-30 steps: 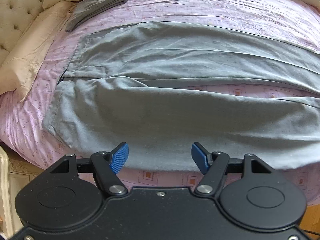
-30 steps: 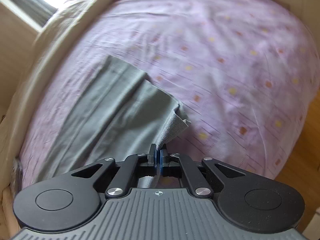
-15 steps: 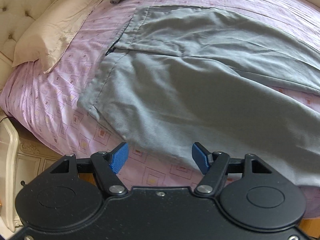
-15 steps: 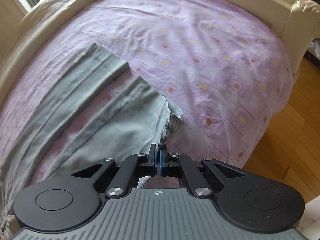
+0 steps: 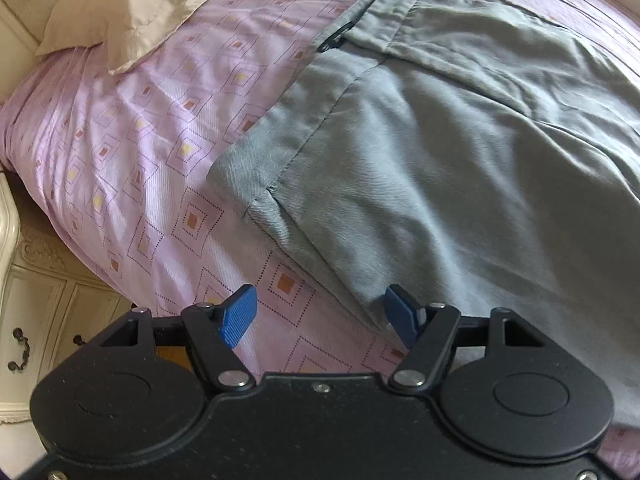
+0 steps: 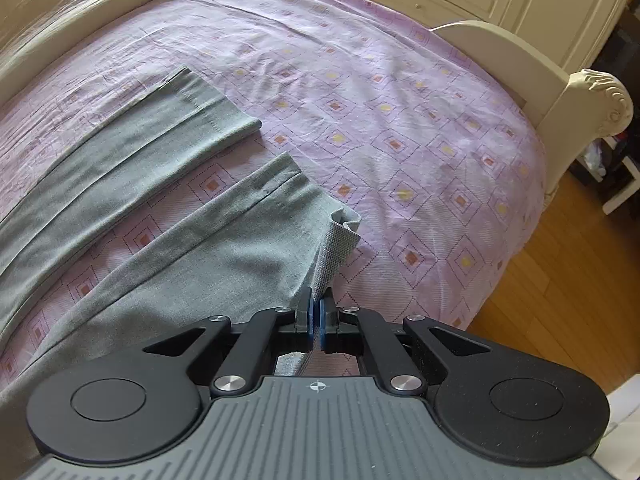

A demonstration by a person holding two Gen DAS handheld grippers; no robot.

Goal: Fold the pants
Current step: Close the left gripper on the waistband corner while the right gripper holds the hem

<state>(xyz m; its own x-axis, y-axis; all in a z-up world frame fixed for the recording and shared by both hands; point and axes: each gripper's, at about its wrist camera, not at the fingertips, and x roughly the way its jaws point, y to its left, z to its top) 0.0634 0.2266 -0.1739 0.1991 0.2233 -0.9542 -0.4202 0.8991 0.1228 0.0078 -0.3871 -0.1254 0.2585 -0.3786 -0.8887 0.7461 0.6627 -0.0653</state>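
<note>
Left gripper (image 5: 320, 316) angled steeply down, jaws wide over pants (image 5: 460, 160) waistband edge, right gripper (image 6: 319, 320) pinching cuff (image 6: 334, 248).

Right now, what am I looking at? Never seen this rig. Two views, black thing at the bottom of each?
No robot: a person holds a two-finger tool in each hand, each with a fisheye camera looking along its fingers. The black shape is the tool itself. The left view shows the left gripper, fingers apart and holding nothing, above the waist end of grey pants spread on a pink bedsheet, a beige pillow beyond. The right view shows the right gripper pinching the hem of the near pant leg.
</note>
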